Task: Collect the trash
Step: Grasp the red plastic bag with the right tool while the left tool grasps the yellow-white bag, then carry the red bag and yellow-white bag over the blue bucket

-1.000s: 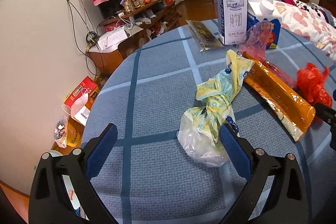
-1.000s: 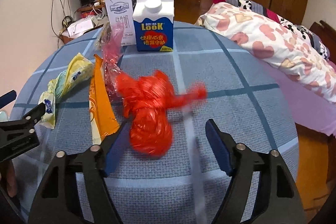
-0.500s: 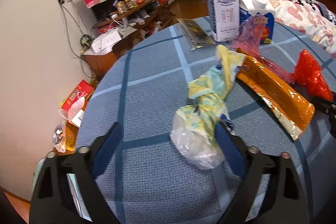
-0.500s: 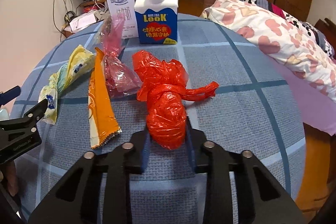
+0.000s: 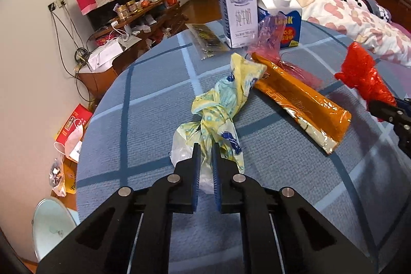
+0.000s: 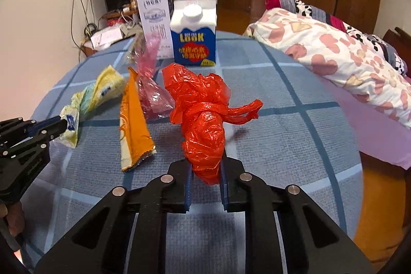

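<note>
Blue checked cloth [image 5: 159, 104] covers the table that fills both views, with a bed [image 6: 341, 55] along the right edge and a cluttered shelf [image 5: 133, 25] at upper left. My left claw [image 5: 205, 158] at lower centre of its view has just been closing and now pinches the near end of the yellow bag [image 5: 226, 104]; the clear tail of that bag is partly hidden behind the pads. My right claw [image 6: 205, 171] at lower centre of its view has also just been closing, and it grips the red bag [image 6: 203, 120], whose lower tip disappears between the pads (whether it clears the cloth I cannot tell). An orange wrapper [image 6: 133, 125] lies between the two bags, touching the yellow one in the left view. A pink bag [image 6: 151, 86] sits behind it, half covered. Two cartons [image 6: 192, 35] stand at upper centre, the white one partly hidden by the blue. At the left edge of the right view, a hand [image 6: 12, 220] is cut off.
</note>
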A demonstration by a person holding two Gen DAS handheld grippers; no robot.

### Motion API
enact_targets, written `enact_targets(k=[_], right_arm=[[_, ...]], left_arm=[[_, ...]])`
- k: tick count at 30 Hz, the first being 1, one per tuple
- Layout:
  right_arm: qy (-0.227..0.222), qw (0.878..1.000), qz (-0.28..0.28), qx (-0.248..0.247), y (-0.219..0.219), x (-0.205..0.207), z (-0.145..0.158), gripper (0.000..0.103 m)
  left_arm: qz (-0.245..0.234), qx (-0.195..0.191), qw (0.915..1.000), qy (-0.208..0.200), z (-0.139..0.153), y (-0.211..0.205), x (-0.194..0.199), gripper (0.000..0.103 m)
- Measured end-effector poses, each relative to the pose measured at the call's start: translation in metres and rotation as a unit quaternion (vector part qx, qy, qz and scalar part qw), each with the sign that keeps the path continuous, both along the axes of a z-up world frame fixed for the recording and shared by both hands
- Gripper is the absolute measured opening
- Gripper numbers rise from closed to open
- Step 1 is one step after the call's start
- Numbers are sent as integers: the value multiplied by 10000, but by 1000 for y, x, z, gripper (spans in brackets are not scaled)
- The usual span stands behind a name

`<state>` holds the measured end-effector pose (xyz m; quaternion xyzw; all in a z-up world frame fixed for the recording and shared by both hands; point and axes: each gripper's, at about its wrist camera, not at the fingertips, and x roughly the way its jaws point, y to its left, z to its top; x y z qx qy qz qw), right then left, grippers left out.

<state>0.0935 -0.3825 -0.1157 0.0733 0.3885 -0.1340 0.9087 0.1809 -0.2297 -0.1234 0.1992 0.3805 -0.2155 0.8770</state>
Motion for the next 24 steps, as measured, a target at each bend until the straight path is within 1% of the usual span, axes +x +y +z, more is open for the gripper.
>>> enact_targets(k=[2, 7, 13, 24], right_arm=[[-117, 9999, 41, -34, 5, -7, 7, 18], [-302, 9993, 226, -62, 22, -17, 21, 18], [-415, 9979, 482, -139, 50, -14, 32, 18], [-470, 9937, 989, -248, 105, -5, 36, 18]], left_arm=[[-5, -9, 10000, -72, 5, 9, -3, 9], [168, -59, 9994, -294, 17, 39, -14, 8], [382, -23, 9976, -585, 28, 71, -26, 8], [714, -63, 9956, -606, 29, 125, -35, 8]])
